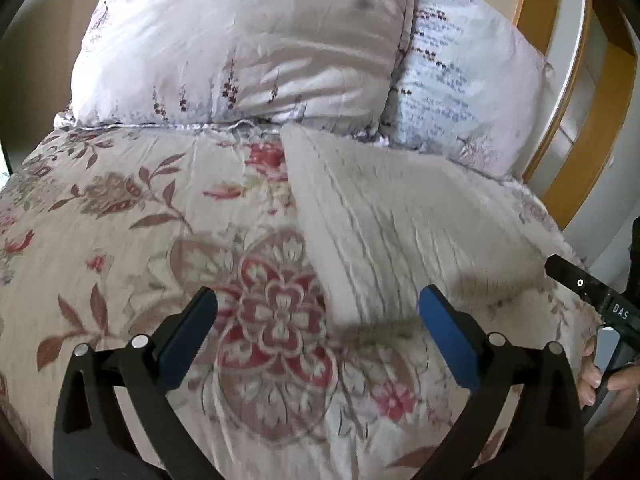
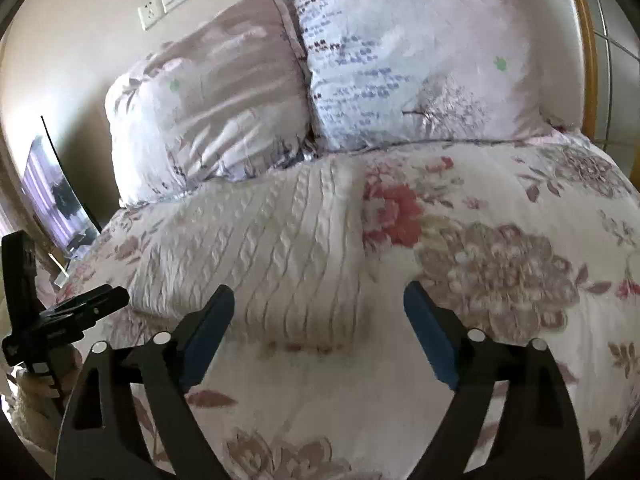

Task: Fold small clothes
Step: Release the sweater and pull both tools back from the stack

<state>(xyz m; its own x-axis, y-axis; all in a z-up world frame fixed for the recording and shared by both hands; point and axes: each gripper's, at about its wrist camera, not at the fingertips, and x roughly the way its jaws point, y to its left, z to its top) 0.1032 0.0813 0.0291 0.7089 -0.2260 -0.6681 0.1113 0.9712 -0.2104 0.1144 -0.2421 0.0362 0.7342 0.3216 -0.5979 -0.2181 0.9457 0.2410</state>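
left wrist view, left to right: the left claw [image 1: 318,320] stands wide open over the bed, its blue pads on black arms, with nothing between them. beneath it lies a floral bedspread [image 1: 120,216], a thin, creased fabric printed with red and brown blooms. on it, right of centre, rests the white knitted garment [image 1: 400,216], folded into a flat, roughly rectangular shape with raised cable ribs; its near edge lies just ahead of the right-hand pad without touching it. behind stand a beige flowered pillow [image 1: 240,48] and a pale blue printed pillow [image 1: 468,92], side by side and touching. at the far right a hand [image 1: 596,376] grips a black handle whose label reads "das".

right wrist view, left to right: a black part of the other tool shows at the left edge. the right claw [image 2: 318,320] is likewise spread wide and holds nothing; the garment [image 2: 260,252] lies just beyond its pads, clear of both. two white wall switch plates [image 2: 164,0] sit at upper left; any marking on them is too small to read.
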